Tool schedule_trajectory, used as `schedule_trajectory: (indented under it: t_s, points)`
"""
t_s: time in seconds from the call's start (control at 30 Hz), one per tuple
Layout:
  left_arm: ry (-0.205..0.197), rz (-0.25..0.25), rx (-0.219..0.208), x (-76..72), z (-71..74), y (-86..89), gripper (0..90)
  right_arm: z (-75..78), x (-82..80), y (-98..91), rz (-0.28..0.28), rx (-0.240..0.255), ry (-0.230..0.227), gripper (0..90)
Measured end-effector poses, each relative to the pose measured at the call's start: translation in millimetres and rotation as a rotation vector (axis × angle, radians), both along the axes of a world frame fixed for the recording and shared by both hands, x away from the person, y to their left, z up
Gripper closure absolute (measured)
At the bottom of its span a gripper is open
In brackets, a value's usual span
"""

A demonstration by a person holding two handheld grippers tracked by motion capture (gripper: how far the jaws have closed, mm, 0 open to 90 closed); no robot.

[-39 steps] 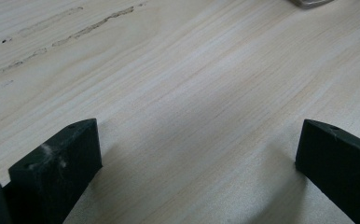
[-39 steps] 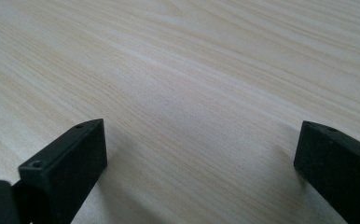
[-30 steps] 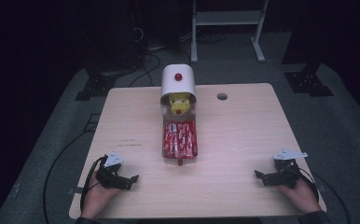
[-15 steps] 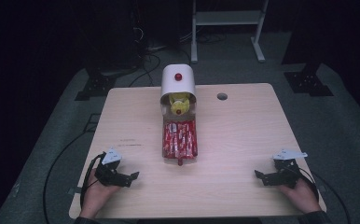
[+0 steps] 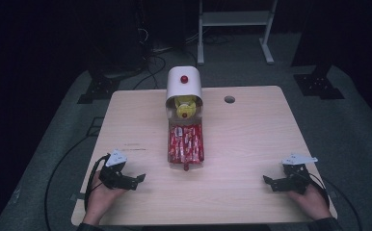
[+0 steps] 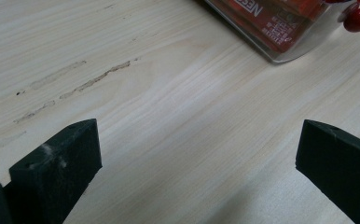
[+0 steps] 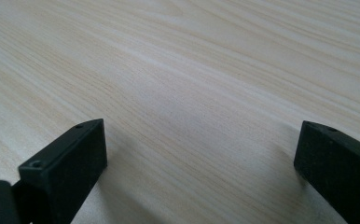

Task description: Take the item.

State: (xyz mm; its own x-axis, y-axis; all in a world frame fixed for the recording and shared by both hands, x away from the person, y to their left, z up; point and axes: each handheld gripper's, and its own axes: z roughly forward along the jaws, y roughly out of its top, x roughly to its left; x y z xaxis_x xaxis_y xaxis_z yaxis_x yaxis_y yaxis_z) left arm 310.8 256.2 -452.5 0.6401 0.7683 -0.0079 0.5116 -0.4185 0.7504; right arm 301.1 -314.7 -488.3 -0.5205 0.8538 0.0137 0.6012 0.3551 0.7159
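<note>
1. Basically nothing has changed over the last second. Your left gripper (image 5: pixel 137 181) sits by the near left corner of the worktop (image 5: pixel 251 139), same as before, and your right gripper (image 5: pixel 269 183) by the near right corner.
2. Both sets of fingers are released, spread wide with only bare wood between them. You can see that in the left gripper view (image 6: pixel 197 140) and the right gripper view (image 7: pixel 199 140). Neither is grasping anything.
3. The tray (image 5: pixel 185 144) of red packets lies along the middle of the worktop, untouched. It's pulled out toward you from the white box (image 5: pixel 184 84) at the far edge. Its red knob (image 5: pixel 185 168) points at the near edge.
4. There's something yellow (image 5: pixel 184 108) in the mouth of the box, just behind the packets. I can't tell what it is.
5. Your left gripper is already aimed that way. The tray's near corner (image 6: pixel 271 28) and the knob (image 6: pixel 358 19) show at the top right of its view, still well apart from the fingers (image 6: pixel 57 168).
6. My read is that no move has started yet, so you're parked at the ready position. The left gripper looks like the obvious one to go first, either for the knob or for a packet.
7. The right gripper is looking at plain wood, so you'd have to swing it in toward the middle before it's any use.
</note>
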Motion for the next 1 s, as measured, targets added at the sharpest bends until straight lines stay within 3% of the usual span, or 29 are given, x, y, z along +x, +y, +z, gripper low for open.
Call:
schedule_trajectory:
  t_s: [1.0]
  points:
    - [-0.011,-0.011,-0.042,13.0,18.3,-10.6,0.0,0.0,0.0,-0.1,0.001,-0.002,0.0,1.5]
